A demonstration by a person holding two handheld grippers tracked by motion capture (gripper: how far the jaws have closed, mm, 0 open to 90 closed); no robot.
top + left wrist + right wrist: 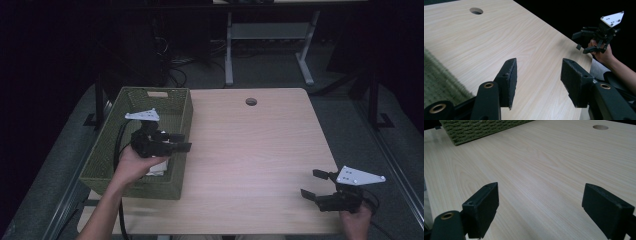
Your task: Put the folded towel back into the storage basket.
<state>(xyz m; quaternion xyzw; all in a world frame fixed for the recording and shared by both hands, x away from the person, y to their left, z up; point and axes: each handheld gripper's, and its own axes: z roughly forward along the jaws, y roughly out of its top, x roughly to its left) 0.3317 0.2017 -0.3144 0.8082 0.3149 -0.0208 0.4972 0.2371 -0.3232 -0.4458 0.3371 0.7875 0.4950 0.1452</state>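
Observation:
My left gripper (181, 142) hovers over the right rim of a green woven basket (112, 145) at the table's left, jaws pointing right. In the left gripper view its jaws (537, 82) stand apart with nothing between them, over bare wood. My right gripper (314, 184) rests near the table's front right corner, open and empty, jaws pointing left. The right gripper view has wide-spread jaws (549, 207) above the tabletop, with the basket (481, 128) far off. The right gripper (580, 40) also appears in the left gripper view, held in a hand.
A light wooden table (250, 150) carries the basket at its left side. Something white (157, 169) lies inside the basket under my left hand. A round cable hole (251, 101) sits near the table's far edge. Desk legs and cables stand beyond the table.

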